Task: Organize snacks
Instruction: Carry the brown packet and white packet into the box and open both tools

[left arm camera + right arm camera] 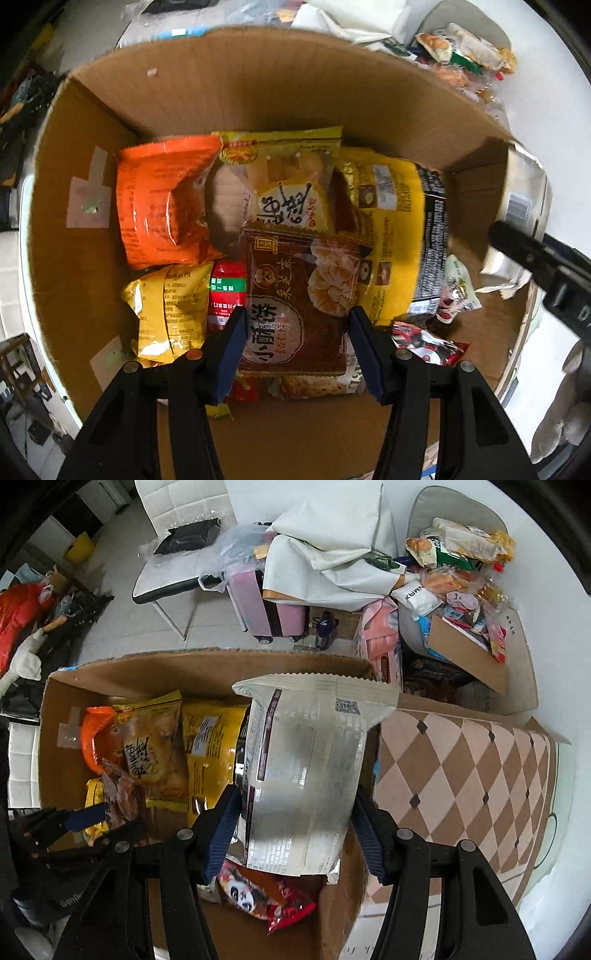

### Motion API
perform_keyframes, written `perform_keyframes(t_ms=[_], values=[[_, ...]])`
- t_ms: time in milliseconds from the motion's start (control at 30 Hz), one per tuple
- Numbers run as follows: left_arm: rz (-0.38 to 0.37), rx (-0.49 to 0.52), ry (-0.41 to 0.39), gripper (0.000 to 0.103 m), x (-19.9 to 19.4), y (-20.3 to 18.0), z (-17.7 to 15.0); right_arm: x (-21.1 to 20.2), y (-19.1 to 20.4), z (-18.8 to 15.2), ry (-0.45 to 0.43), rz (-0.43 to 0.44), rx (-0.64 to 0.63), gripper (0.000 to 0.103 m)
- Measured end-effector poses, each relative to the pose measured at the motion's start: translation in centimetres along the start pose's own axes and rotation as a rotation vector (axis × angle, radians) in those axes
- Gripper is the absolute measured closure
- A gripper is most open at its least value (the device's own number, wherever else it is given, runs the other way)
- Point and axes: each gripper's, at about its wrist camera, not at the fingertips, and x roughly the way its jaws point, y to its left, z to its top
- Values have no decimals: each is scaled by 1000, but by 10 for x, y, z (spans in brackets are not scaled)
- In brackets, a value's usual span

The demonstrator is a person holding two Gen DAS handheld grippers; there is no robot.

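Note:
A cardboard box (pixel 258 85) holds several snack bags: an orange bag (pixel 162 203), a yellow bag (pixel 391 229) and a clear pastry bag (pixel 284 184). My left gripper (pixel 297 347) is inside the box, its fingers at the two sides of a brown pastry packet (pixel 299 306). My right gripper (pixel 295 834) is shut on a white-silver bag (pixel 303 775) and holds it upright over the box's right edge (pixel 347 886). It shows in the left wrist view (pixel 517 221) too. A red panda-print pack (pixel 266 893) lies below it.
A checkered brown-and-cream surface (pixel 461 775) lies right of the box. A second open carton with loose snacks (pixel 469 602) stands at the back right. A white chair (pixel 177 565), a pink case (pixel 262 609) and white cloth (pixel 332 554) are behind the box.

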Motion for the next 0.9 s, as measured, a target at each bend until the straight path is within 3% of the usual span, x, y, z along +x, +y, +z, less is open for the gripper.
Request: perform_keyframes(t_ms=[67,133,200,533,900], values=[[1,-14,16,47,4,2,2,6,0,5,12,3,0,38],[13,-11,3,37,4,2,4,9,0,8,28,-6,-2,38],[27,-8,-17,16,1,2,5,9,2,8,36,-5,-3,31],[50,-4,-75,12,-25,5,2,1,5,-4,32,19,18,17],[75,-16,-181,12,-51,17,-28,-15,6,-51,0,39,72,16]])
